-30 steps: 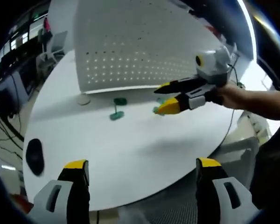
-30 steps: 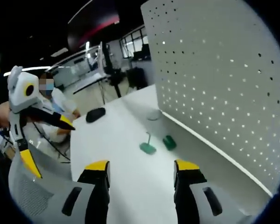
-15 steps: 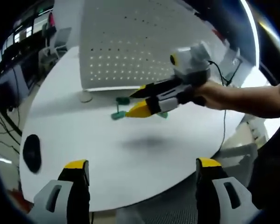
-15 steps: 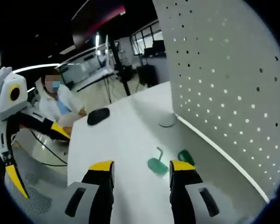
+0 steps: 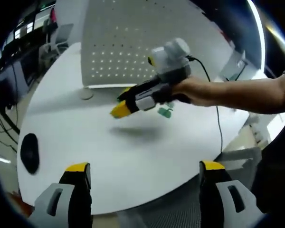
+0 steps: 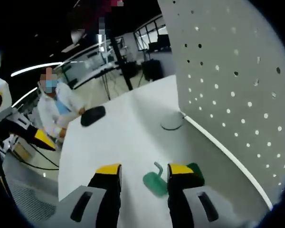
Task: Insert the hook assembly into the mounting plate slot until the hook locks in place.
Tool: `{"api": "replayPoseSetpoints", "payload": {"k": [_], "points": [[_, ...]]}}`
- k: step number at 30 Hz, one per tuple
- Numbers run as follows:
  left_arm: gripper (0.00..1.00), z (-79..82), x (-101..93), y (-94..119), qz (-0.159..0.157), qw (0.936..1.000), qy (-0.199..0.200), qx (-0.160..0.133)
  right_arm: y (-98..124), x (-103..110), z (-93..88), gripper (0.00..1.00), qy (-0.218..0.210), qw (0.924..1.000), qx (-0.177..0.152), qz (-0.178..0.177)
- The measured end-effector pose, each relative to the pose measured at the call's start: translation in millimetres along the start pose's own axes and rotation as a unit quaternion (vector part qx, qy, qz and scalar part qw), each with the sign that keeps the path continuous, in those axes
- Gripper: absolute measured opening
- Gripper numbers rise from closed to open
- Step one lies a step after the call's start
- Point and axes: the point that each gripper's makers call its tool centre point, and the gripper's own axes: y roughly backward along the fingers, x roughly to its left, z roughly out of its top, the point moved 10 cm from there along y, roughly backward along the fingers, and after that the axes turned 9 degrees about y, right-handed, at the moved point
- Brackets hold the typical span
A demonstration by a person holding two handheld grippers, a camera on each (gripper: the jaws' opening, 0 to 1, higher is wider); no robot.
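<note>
Desk (image 5: 133,156): round, smooth white top; it carries the green parts, a disc and a mouse.
Pegboard (image 6: 237,85): one white sheet standing upright at the desk's far side, dotted with rows of small round holes, with a pale strip along its foot.
Hook (image 6: 155,180): green plastic, a flat rounded base with a thin bent stem rising from it; it lies on the desk between the right claw's two jaws, near their tips.
Plate (image 6: 194,170): a second green piece, mostly hidden behind the right jaw; shape unclear.
Third green piece (image 5: 165,112): in the left claw view a small green part shows just below the right claw's body; too small to tell more.
Right claw (image 6: 145,170): two grey jaws with yellow tips, narrowly parted, closing on nothing; whether they touch the hook cannot be told. A hand (image 5: 199,91) holds it low over the desk.
Left claw (image 5: 145,167): same yellow-tipped jaws, spread wide, holding nothing, back at the desk's near edge.
Disc (image 6: 171,124): one, flat, round, white, by the pegboard's foot.
Mouse (image 6: 93,115): one, black, oval.
Writing: none readable.
</note>
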Motion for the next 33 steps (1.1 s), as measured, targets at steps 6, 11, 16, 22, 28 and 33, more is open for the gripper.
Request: {"api": "replayPoseSetpoints", "payload": {"k": [6,11,16,22,28,33], "points": [[0.96,2.3,2.4,-1,0.003,1.0,0.0,0.003,-4,-6,-2.4,0.22,0.003,1.0,0.007,-0.005],[0.96,5.5,2.4,-1,0.002,1.0,-0.001,-0.001,-8,-7,-3.6,0.1,0.056,0.9981,0.023,-0.009],[0.96,4.7,3.3,0,0.004,1.0,-0.002,0.002,-2,-6,-3.3,0.01,0.053,0.9983,0.025,-0.01],[0.96,4.9,0.0,0,0.003,1.0,-0.003,-0.001,7,-4,-4.4,0.0,0.025,0.9993,0.027,-0.01],[0.96,7.9,-6.0,0,-0.001,0.9999,-0.01,-0.007,25,-7,-0.1,0.0,0.03,0.9991,0.018,-0.023],[0.96,16.2,-15.0,-2,-0.012,0.9994,-0.029,-0.012,45,-9,6.4,0.0,0.023,0.9987,-0.003,-0.045]]}}
